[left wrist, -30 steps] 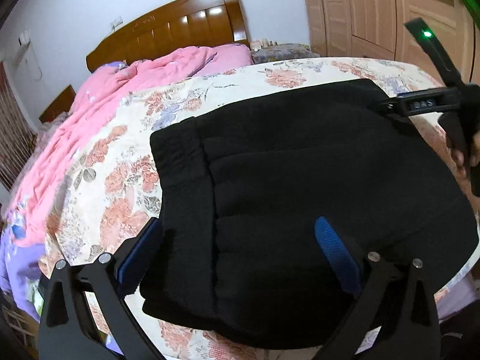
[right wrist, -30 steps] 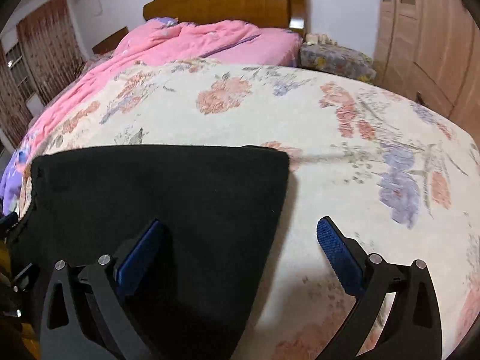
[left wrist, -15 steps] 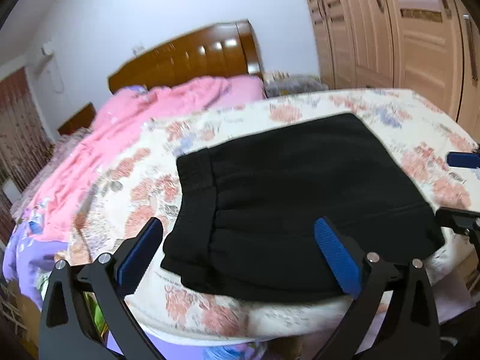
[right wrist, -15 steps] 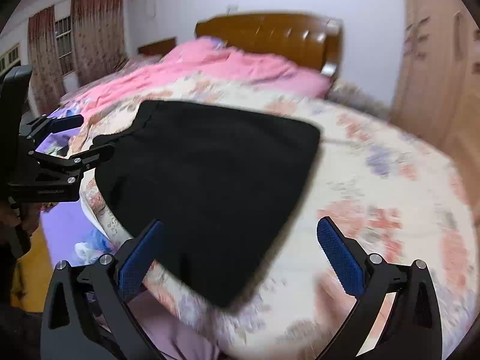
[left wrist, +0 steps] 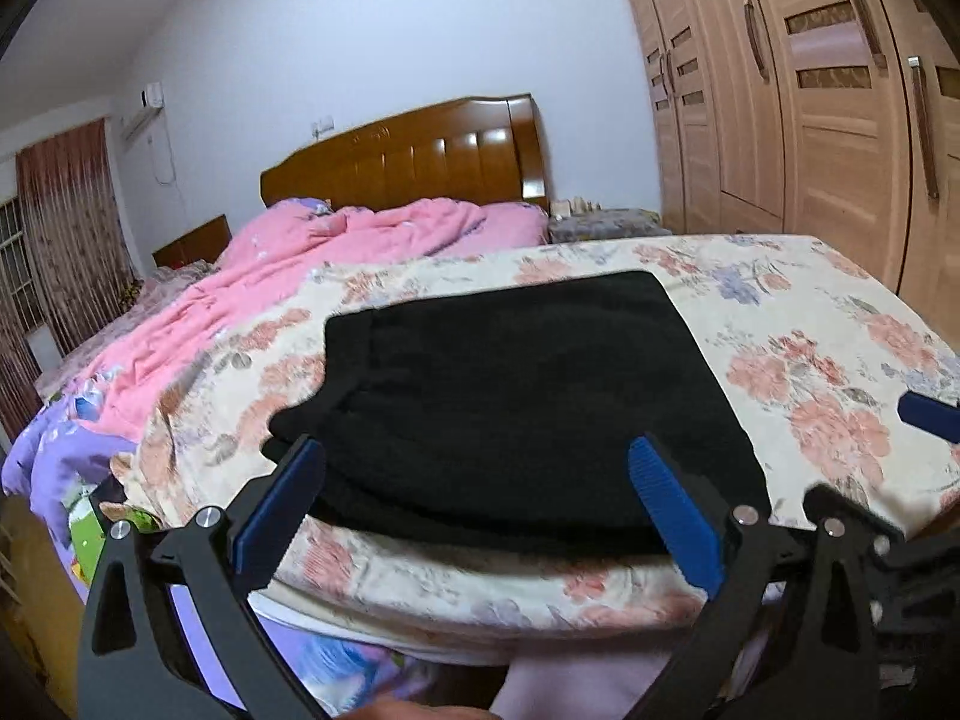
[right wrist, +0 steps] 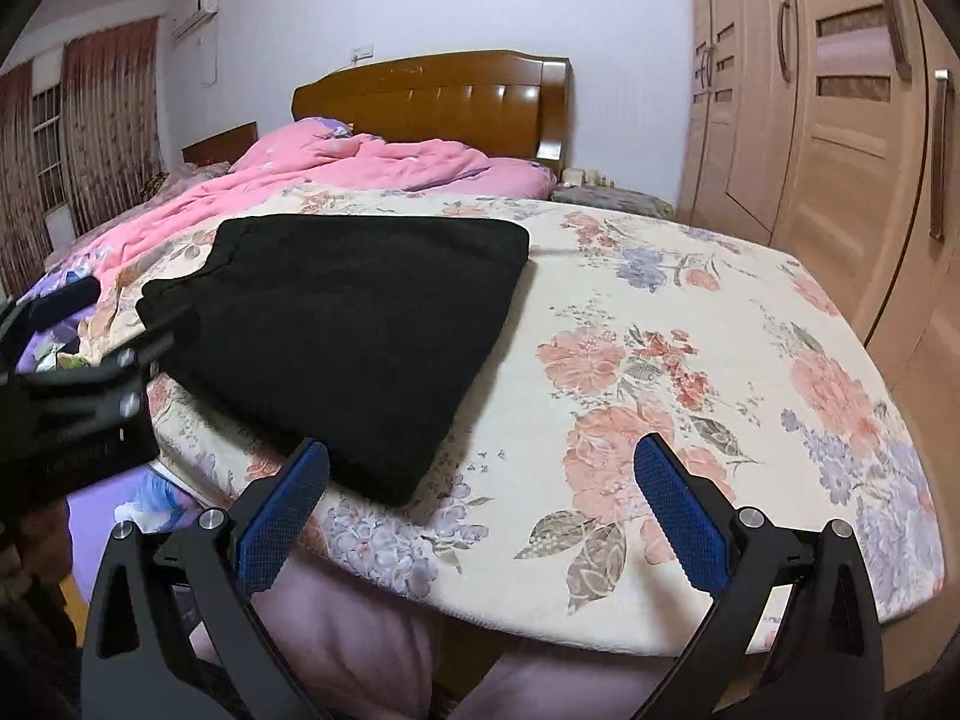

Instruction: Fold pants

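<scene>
Folded black fleece pants (left wrist: 516,402) are laid flat on floral-sheeted bed (right wrist: 690,360), nr its front edge. Left gripper (left wrist: 474,504) & right gripper (right wrist: 480,498) are held released, nothing grasped, short of bed edge.

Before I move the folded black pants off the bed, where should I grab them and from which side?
Grip the near edge of the black pants where it overhangs the front edge of the floral bedspread, coming in from the foot of the bed. The stacked layers there are thick and raised, so a finger should slip under. Both the left gripper and the right gripper are open and empty.
</scene>
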{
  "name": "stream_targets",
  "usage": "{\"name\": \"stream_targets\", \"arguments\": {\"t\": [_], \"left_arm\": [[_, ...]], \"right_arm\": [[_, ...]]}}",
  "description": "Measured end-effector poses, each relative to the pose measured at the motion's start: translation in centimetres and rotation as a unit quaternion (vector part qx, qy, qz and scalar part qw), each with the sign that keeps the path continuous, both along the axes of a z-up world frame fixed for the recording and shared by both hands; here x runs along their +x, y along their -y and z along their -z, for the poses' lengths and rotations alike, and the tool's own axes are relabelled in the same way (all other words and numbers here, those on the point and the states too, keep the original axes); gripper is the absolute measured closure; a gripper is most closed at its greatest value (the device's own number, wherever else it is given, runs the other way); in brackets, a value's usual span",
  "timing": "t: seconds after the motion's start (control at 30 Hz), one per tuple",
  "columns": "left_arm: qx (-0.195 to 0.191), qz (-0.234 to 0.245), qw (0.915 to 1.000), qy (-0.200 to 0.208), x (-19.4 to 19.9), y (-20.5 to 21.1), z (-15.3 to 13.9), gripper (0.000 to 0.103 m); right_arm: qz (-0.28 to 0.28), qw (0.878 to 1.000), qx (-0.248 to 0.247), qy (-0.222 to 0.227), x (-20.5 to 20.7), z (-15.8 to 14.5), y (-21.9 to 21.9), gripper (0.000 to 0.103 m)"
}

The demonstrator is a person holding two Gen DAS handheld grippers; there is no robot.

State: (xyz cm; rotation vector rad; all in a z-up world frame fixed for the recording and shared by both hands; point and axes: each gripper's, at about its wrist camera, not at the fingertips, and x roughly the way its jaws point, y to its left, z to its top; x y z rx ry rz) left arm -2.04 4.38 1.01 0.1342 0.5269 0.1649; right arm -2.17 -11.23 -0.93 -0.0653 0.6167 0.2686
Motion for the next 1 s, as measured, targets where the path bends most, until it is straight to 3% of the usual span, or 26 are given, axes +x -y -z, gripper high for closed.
{"name": "stream_targets", "arguments": {"t": [0.1, 0.33, 1.0], "left_arm": [[0.005, 0.000, 1.0000, -0.008, 0.0, 0.2, 0.7, 0.002], [-0.023, -0.011, 0.9992, -0.032, 0.6, -1.2, 1.9, 0.002], [-0.041, -0.017, 0.9983, -0.037, 0.7, -2.0, 2.1, 0.002]], "right_arm": [[-0.014, 1.000, -0.001, -0.011, 0.0, 0.6, -0.6, 0.004], [-0.032, 0.999, -0.012, -0.008, -0.3, 0.7, -1.5, 0.004], [-0.039, 0.999, -0.012, -0.012, -0.4, 0.8, -1.5, 0.004]]}}
